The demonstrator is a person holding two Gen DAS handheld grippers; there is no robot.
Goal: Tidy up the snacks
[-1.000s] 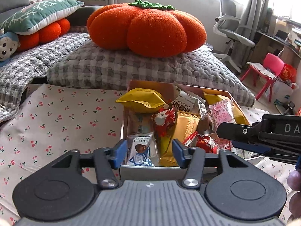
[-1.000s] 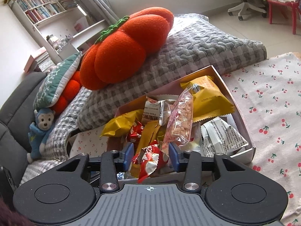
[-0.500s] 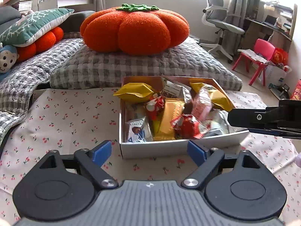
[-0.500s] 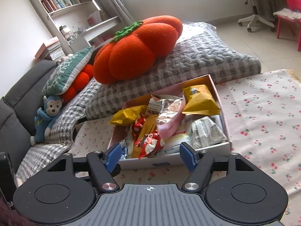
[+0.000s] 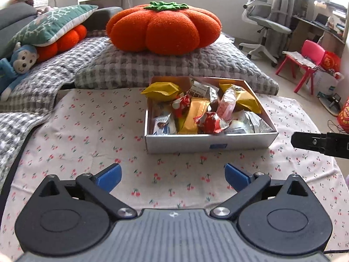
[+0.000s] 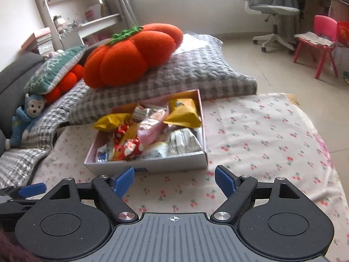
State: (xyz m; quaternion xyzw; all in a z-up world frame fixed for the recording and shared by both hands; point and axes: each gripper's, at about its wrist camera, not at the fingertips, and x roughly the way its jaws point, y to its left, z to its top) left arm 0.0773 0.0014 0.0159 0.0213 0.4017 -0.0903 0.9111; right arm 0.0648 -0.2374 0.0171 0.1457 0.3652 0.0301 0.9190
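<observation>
A white cardboard box [image 5: 209, 145] [image 6: 152, 166] sits on the cherry-print cloth [image 5: 87, 131], filled with several snack packets: yellow bags [image 5: 161, 90] [image 6: 183, 115], red wrappers [image 5: 209, 119] [image 6: 128, 147], a pink packet [image 5: 226, 107] [image 6: 150, 131]. My left gripper [image 5: 172, 178] is open and empty, back from the box's near wall. My right gripper [image 6: 174, 180] is open and empty, just short of the box's front. The right gripper's finger [image 5: 314, 142] shows at the right edge of the left wrist view.
An orange pumpkin cushion [image 5: 163, 27] [image 6: 130, 56] lies on a grey checked pillow [image 5: 174, 65] behind the box. A blue monkey toy [image 5: 15, 63] and green pillow [image 5: 50, 24] lie at the left. An office chair [image 5: 264, 21] and red child's chair [image 5: 305, 63] stand at the right.
Both grippers have opened wide and pulled back from the box. The pink packet that the right gripper held now lies in the box.
</observation>
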